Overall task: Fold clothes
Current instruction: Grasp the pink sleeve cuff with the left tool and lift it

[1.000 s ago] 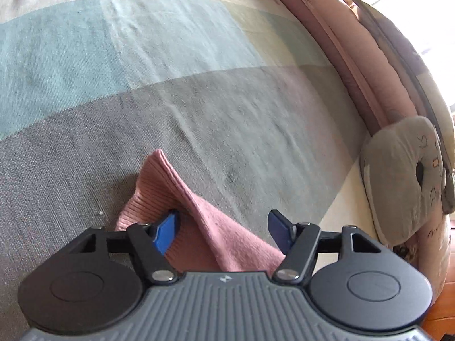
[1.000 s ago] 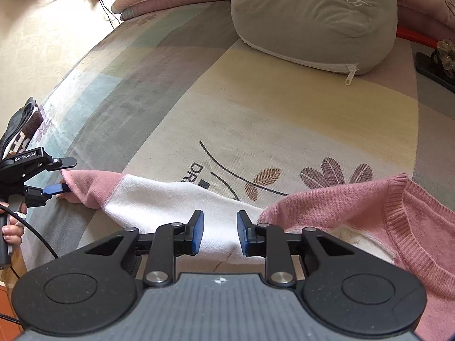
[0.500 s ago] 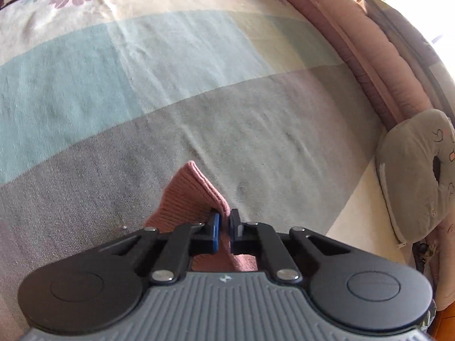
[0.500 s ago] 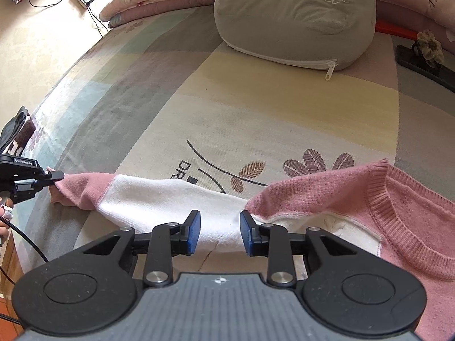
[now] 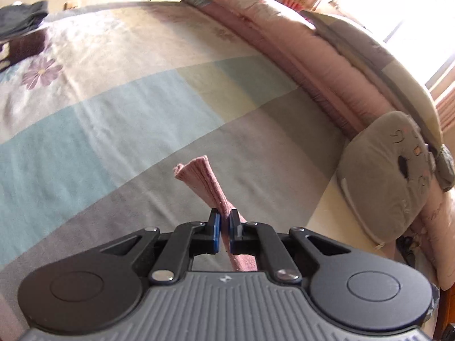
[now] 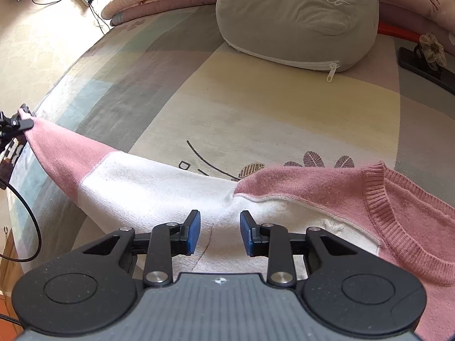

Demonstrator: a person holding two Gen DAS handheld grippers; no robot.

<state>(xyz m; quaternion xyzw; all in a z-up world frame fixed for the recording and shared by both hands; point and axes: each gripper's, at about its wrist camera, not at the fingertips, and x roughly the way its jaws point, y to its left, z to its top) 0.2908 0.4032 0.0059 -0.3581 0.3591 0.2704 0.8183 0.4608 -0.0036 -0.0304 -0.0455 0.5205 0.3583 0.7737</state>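
The grey cushion [image 6: 295, 20] bears the stitched word "cat" in white script.

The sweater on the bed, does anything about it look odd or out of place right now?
Nothing looks damaged or spilled. The sweater lies flat except one sleeve, stretched out and lifted off the bed because the left gripper is shut on its cuff. The right gripper hovers open over the white part.

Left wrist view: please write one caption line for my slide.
Left gripper, jaws shut on the pink sleeve cuff, holds it above the patchwork bedspread; grey cat cushion at right.
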